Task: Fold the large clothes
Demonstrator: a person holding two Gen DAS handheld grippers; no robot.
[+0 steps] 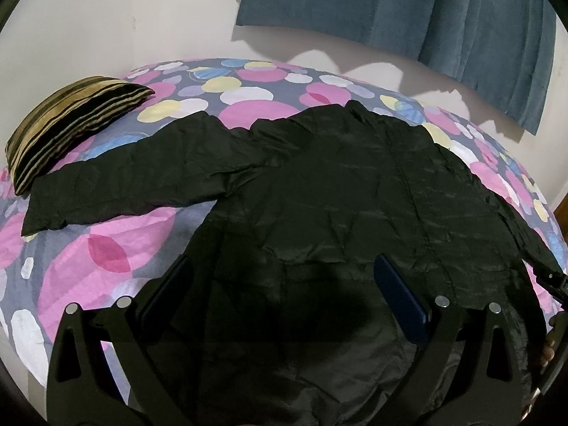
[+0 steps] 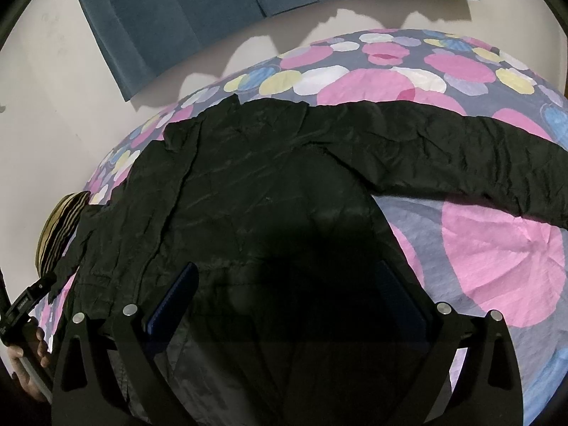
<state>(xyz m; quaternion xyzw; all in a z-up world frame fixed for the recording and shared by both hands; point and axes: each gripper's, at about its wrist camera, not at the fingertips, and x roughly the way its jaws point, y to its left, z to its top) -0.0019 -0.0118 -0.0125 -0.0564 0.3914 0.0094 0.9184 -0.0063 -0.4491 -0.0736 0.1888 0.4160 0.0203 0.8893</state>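
Jacket [image 1: 337, 184], black and thin, lies spread flat on the bed [image 1: 106, 248], its hem nearest me and its collar toward the far wall. Both sleeves stretch out sideways over the spotted bedsheet. I judge the cloth to be light, soft and a little slick: it shows a faint sheen and fine creases, so it should lift easily but may slide out of a shallow pinch and will sag wherever I do not support it. The hem corners and the sleeve cuffs look like the best places to take hold, gripping a good depth of cloth, not just the edge.

My left tongs [image 1: 284, 284] hang over the near hem with the fingers wide apart and nothing between them. My right tongs [image 2: 287, 294] are likewise spread wide above the near hem, holding nothing.

The left view shows the left sleeve [image 1: 117, 181] whole, down to its cuff near the striped pillow [image 1: 67, 124], while the right sleeve there is only a foreshortened strip running off toward the edge. The right view shows the right sleeve [image 2: 461, 156] laid long across the bed, and only a sliver of the pillow. Each view catches the other tool at its edge. A blue curtain [image 1: 408, 7] hangs on the far wall in both.
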